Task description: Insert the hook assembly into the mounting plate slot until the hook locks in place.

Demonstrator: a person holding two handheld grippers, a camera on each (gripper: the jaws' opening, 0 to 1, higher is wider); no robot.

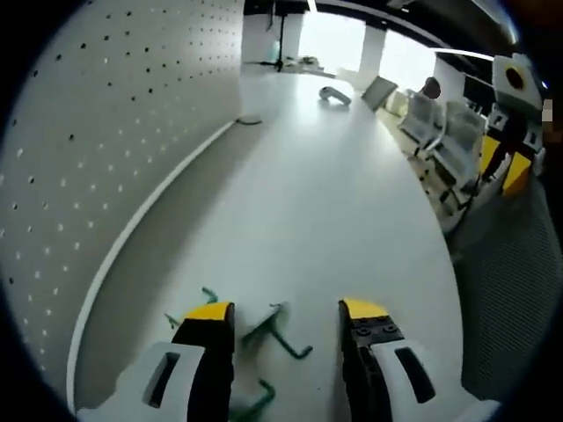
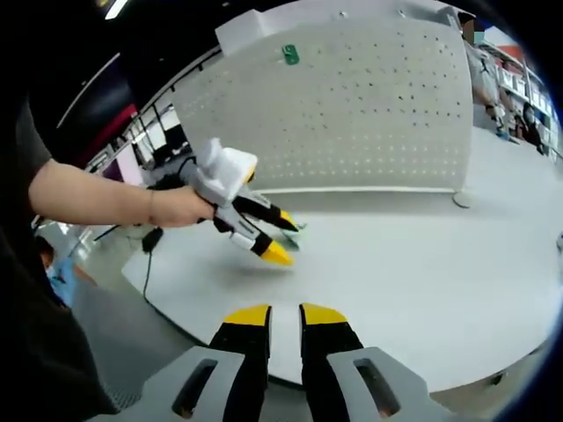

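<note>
Several green wire hooks lie on the white table [image 1: 334, 211] at the foot of the white pegboard [image 1: 88, 158]. One green hook [image 1: 280, 332] lies between my left gripper's jaws; others [image 1: 208, 295] lie beside them. My left gripper [image 1: 286, 310] is open just above these hooks, holding nothing. In the right gripper view a hand holds that left gripper [image 2: 283, 236] low over the table, tips by a green hook [image 2: 296, 230]. Another green hook [image 2: 290, 54] hangs high on the pegboard [image 2: 369, 105]. My right gripper [image 2: 286, 314] hovers at the table's near edge, shut and empty.
Office chairs [image 1: 440, 132] stand past the table's right edge. A grey object [image 1: 334, 95] and a laptop [image 1: 378, 88] sit at the far end. A black cable [image 2: 145, 264] hangs off the table's left corner. The person's arm [image 2: 97, 202] reaches in from the left.
</note>
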